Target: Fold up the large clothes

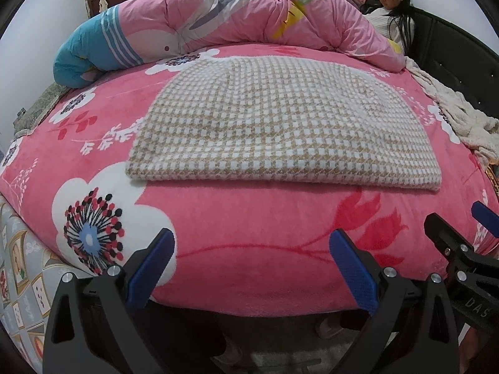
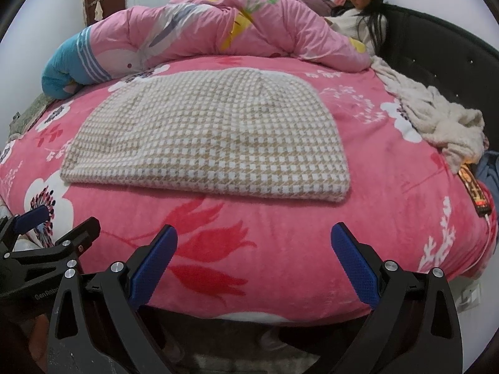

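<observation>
A beige-and-white houndstooth garment point(image 1: 274, 124) point(image 2: 212, 143) lies folded flat in a neat rectangle on the pink flowered bedspread point(image 1: 249, 268) point(image 2: 280, 243). My left gripper point(image 1: 252, 249) hangs open near the bed's front edge, short of the garment's near fold, nothing between its blue pads. My right gripper point(image 2: 254, 246) is open too, likewise short of the fold and empty. In the left wrist view the right gripper point(image 1: 458, 227) shows at the right edge; in the right wrist view the left gripper point(image 2: 59, 221) shows at the left edge.
A bunched pink quilt point(image 1: 237, 21) point(image 2: 224, 28) lies along the far side of the bed. A cream fleece throw point(image 1: 461, 115) point(image 2: 436, 121) trails down the right side beside the dark headboard point(image 2: 443, 50). A person point(image 1: 393, 12) point(image 2: 361, 15) sits at the far right corner.
</observation>
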The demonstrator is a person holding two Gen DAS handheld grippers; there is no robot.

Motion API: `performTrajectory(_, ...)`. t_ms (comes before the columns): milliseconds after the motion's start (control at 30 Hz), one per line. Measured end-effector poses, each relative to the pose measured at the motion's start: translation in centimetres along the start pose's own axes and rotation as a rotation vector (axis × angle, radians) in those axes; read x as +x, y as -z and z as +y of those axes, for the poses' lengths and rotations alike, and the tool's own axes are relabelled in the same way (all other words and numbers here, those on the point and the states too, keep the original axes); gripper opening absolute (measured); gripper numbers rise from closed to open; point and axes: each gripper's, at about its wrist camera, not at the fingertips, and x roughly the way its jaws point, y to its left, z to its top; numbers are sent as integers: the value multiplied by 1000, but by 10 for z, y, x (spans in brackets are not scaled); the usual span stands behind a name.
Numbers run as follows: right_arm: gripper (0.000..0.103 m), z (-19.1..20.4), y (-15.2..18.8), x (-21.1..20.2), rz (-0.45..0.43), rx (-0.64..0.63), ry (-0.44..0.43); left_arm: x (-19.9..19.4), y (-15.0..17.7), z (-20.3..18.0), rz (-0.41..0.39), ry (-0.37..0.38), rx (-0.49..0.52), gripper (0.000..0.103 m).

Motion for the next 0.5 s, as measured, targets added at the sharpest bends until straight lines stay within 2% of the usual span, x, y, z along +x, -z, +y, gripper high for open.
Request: performTrajectory(500, 95, 0, 2, 3, 5, -9, 0, 1, 0, 1, 2, 2, -2, 98)
